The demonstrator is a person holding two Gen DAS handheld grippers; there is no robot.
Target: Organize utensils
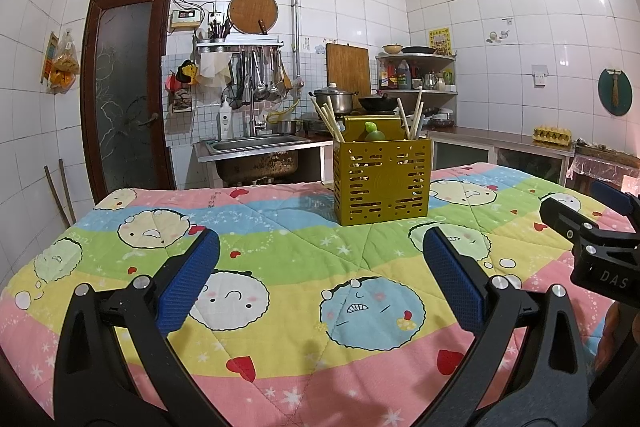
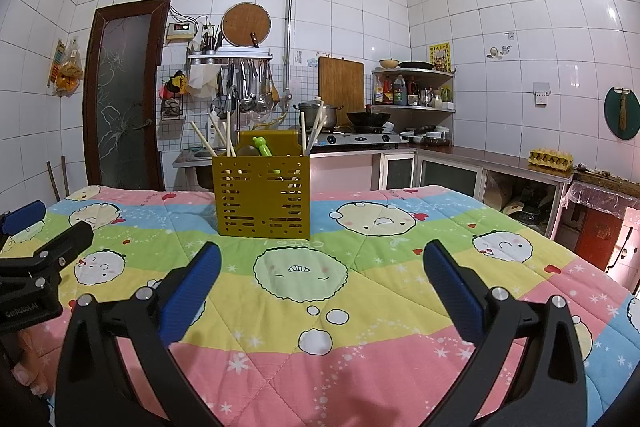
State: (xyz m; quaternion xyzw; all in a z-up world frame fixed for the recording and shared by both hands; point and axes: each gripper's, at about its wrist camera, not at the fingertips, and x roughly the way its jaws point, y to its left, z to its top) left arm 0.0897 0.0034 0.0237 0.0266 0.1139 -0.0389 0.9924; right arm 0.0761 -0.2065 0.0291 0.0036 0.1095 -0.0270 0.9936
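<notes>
My left claw [image 1: 320, 259] hangs with its two blue pads spread wide and nothing between them. My right claw [image 2: 320, 267] sits level beside it, pads just as far apart and equally bare. Each shows at the edge of the other's view, and my fingers [image 2: 28, 371] wrap the left handle.

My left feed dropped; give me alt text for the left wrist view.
A yellow perforated utensil holder with chopsticks stands on a cartoon quilt. The left tool hangs open and empty before it; the right tool shows at the right edge.
</notes>
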